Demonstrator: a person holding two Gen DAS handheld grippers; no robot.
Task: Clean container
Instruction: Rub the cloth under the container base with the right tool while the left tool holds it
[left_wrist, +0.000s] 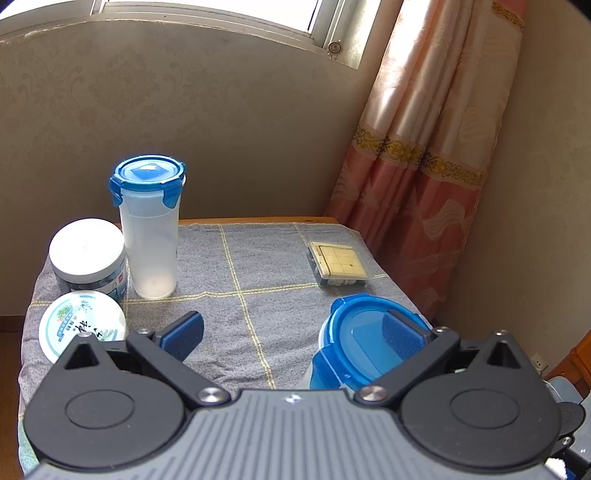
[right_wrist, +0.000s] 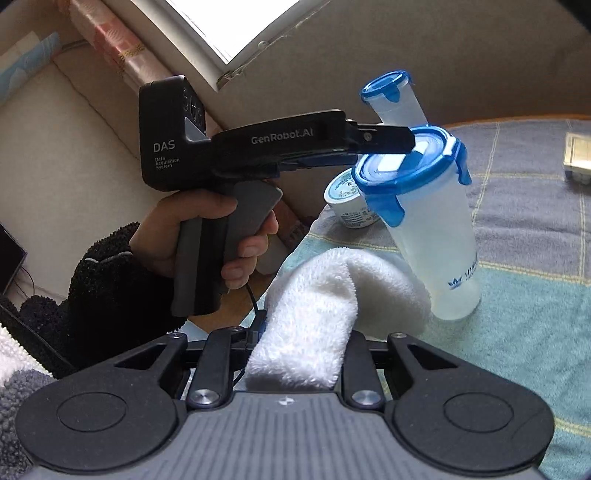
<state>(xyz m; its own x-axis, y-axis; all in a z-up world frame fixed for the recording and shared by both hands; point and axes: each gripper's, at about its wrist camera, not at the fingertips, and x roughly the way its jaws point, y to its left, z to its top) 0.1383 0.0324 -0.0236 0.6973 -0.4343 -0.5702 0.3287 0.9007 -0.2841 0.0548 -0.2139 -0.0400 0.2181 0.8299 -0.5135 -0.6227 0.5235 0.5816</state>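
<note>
Pinching a folded white towel (right_wrist: 314, 314) between its fingers, the right gripper (right_wrist: 295, 354) holds the cloth against the lower side of a translucent container (right_wrist: 436, 236) with a blue clip-on lid (right_wrist: 402, 162), which stands on the table (left_wrist: 258, 258) near its front edge. The left gripper (left_wrist: 291, 332) hovers just above that lid with its fingers (left_wrist: 184, 332) spread wide; one blue pad lies over the lid, though whether it touches cannot be told. In the right wrist view a hand (right_wrist: 207, 229) in a dark fleece sleeve (right_wrist: 110, 288) grips the left gripper's handle. The table is covered by a grey checked cloth (left_wrist: 280, 266). To the left sit a round tub with a printed label (left_wrist: 83, 325) and, just behind it, a white-lidded jar (left_wrist: 86, 251). Beside the jar stands a second tall container (left_wrist: 149, 225) with its own blue lid. A small flat clear box (left_wrist: 338, 264) lies further right. Behind are a beige wall (left_wrist: 221, 129), a pink curtain (left_wrist: 424, 166) and a window (left_wrist: 221, 11).
</note>
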